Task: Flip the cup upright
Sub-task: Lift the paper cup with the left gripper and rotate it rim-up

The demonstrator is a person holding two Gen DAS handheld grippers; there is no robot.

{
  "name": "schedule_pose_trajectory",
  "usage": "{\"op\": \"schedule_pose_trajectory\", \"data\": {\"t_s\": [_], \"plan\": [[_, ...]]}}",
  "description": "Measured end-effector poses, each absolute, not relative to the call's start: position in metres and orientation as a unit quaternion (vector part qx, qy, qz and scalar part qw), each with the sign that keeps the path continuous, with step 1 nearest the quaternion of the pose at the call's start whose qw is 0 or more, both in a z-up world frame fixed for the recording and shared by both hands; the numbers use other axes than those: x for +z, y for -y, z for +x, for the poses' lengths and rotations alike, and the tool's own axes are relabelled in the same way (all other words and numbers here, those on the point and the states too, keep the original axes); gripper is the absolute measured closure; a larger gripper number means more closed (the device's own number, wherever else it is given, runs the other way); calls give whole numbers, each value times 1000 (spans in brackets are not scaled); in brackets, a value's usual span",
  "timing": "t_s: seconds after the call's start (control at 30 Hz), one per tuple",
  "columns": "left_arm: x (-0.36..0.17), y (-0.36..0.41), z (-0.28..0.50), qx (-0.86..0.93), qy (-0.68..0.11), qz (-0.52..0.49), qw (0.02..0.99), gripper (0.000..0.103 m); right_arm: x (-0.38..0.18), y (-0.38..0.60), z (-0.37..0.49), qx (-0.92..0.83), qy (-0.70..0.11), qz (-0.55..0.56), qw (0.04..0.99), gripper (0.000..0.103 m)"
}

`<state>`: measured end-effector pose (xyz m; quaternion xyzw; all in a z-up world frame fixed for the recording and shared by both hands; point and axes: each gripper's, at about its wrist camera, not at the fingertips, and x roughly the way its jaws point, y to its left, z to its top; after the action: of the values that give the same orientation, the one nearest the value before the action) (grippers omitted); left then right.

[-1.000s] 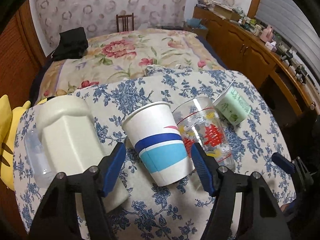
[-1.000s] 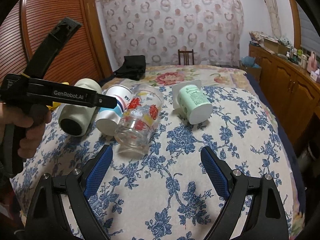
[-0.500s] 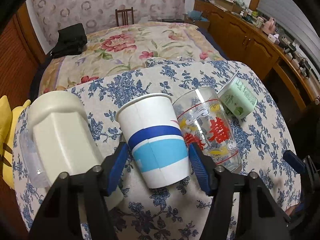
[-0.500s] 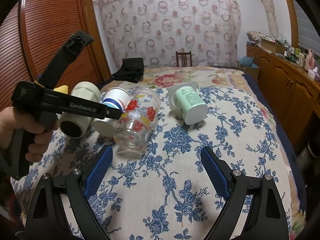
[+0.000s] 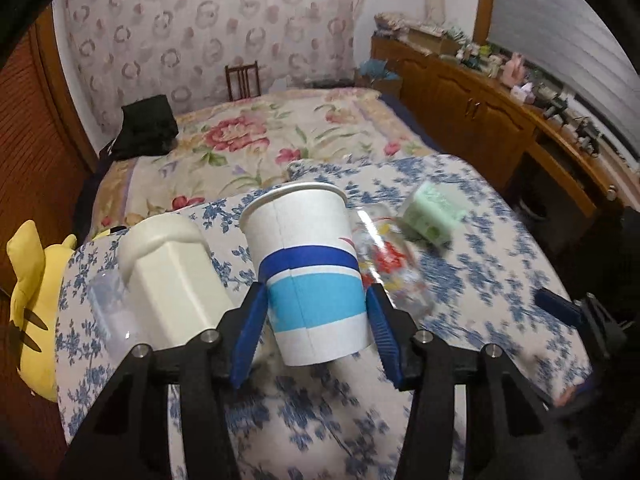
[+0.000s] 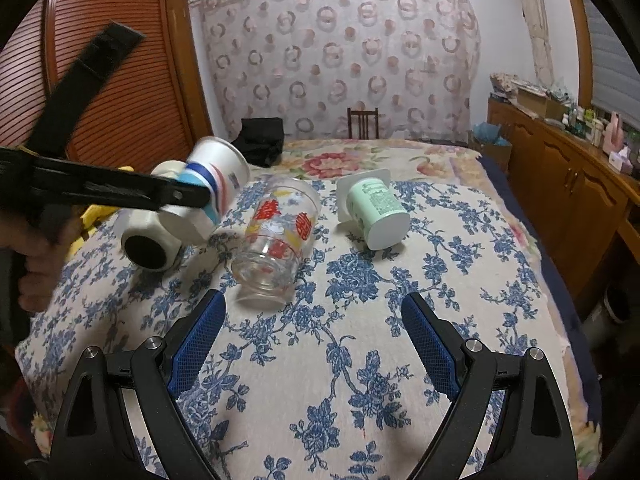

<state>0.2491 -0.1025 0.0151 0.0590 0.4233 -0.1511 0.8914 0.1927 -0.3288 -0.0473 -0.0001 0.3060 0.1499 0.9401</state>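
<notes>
A white paper cup [image 5: 310,268] with dark blue and light blue bands sits between the blue pads of my left gripper [image 5: 316,312], which is shut on its lower half. The cup is lifted off the floral cloth and tilted, mouth pointing up and away. In the right wrist view the same cup [image 6: 216,176] hangs in the air at the left, held by the left gripper. My right gripper [image 6: 314,344] is open and empty, low over the cloth, near a clear glass.
A clear printed glass [image 6: 276,240] lies on its side at the middle. A green cup [image 6: 376,212] lies on its side to the right. A cream mug [image 6: 160,224] lies at the left. A yellow plush toy [image 5: 32,296] sits at the table's left edge.
My left gripper has closed on the paper cup and raised it off the cloth, tipping its mouth upward. The right gripper has stayed in place, open.
</notes>
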Motion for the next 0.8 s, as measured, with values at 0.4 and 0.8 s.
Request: {"op": "schedule_pose_trajectory", "data": {"t_s": [0.4,0.8], "plan": [[-5,91,165,-196,-417,32,887,52,-45,336,143,116,-298,-20,947,12],[-46,91,140,-204,-430,7,879,50,-58,331,115,107,-311,-31,944,12]]}}
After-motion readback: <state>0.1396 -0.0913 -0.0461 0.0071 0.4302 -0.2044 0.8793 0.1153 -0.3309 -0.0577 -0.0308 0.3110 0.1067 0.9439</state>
